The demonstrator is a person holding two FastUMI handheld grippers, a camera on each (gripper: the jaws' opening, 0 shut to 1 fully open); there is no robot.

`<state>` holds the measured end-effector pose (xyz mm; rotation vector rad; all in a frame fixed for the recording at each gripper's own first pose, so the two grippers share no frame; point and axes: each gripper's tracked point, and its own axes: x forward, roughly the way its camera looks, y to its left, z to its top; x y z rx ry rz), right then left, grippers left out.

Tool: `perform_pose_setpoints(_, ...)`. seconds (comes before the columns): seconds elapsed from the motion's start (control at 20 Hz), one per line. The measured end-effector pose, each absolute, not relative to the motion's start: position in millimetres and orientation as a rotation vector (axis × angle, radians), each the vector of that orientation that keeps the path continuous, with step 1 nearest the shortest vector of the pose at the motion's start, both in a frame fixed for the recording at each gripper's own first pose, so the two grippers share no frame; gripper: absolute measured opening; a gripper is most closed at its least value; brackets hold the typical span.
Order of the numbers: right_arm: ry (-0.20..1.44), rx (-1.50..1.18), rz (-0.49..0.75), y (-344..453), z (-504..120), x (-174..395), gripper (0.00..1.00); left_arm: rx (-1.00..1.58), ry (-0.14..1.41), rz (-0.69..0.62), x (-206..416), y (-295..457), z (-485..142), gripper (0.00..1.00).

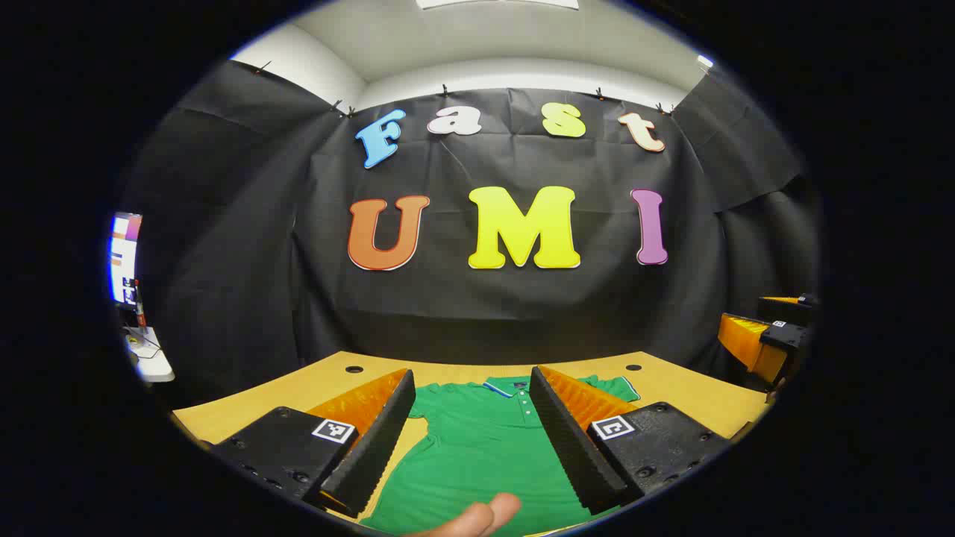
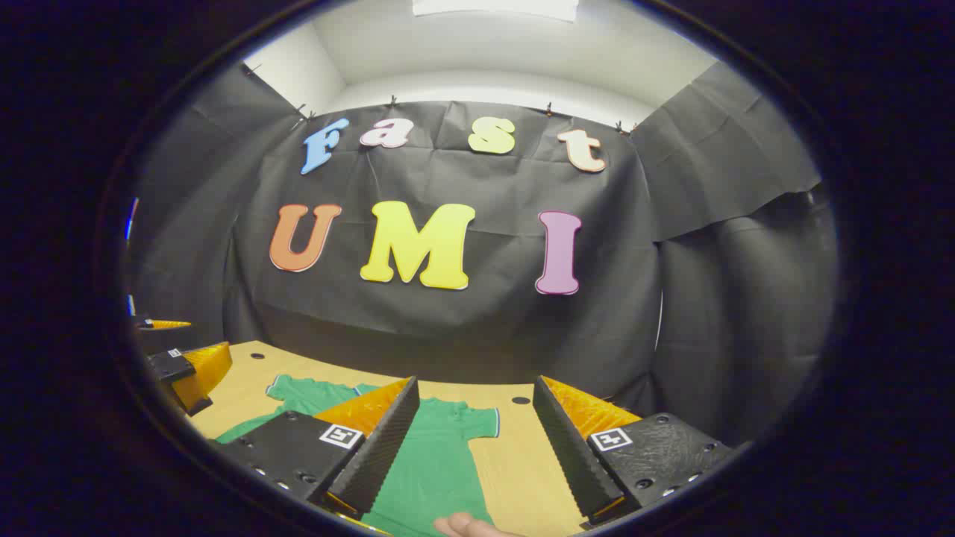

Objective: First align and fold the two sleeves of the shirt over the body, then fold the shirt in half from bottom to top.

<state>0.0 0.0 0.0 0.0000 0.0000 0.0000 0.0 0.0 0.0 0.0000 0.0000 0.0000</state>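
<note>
Table (image 1: 671, 395) first, wooden, with the green shirt (image 1: 477, 462) spread flat, collar toward the cloth wall, sleeves still out. Above it hover the left gripper (image 1: 470, 440) and right gripper (image 2: 474, 447), jaws spread, holding nothing. Pinching both layers, I'd guess, could drag the body and skew the fold.

Green shirt (image 1: 477, 455) (white-edged collar and sleeve cuffs) on a yellowish wood-coloured worktop (image 1: 686, 399); wall cloth black.
</note>
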Motion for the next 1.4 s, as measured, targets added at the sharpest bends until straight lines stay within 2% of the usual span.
perform_pose_setpoints(0.45,-0.046,-0.004,-0.003,-2.1,21.7,-11.1,0.95,0.003,0.014,-0.04,-3.7,-12.6,-4.3,0.99)
perform_pose_setpoints(0.85,-0.027,-0.017,-0.025,-14.1,10.8,1.5,0.96,0.002,0.043,-0.053,3.2,-19.6,-17.2,0.99)
perform_pose_setpoints(1.05,0.001,-0.014,-0.011,-11.3,2.8,34.6,0.95,0.018,0.064,-0.03,14.1,-17.2,-20.5,0.99)
perform_pose_setpoints(1.1,0.004,-0.014,-0.006,-11.3,2.5,46.4,0.94,0.029,0.075,-0.027,19.6,-17.5,-22.2,0.94)
perform_pose_setpoints(1.15,0.009,-0.014,-0.004,-11.3,2.1,58.9,0.96,0.036,0.083,-0.014,25.4,-15.0,-23.0,0.94)
perform_pose_setpoints(1.2,0.021,-0.013,-0.005,-11.2,-0.4,73.5,0.95,0.038,0.088,-0.003,32.3,-12.3,-23.2,0.99)
perform_pose_setpoints(1.4,0.136,-0.056,-0.026,-17.4,-34.0,147.7,0.96,0.006,0.074,0.018,63.3,-8.1,-21.4,0.99)
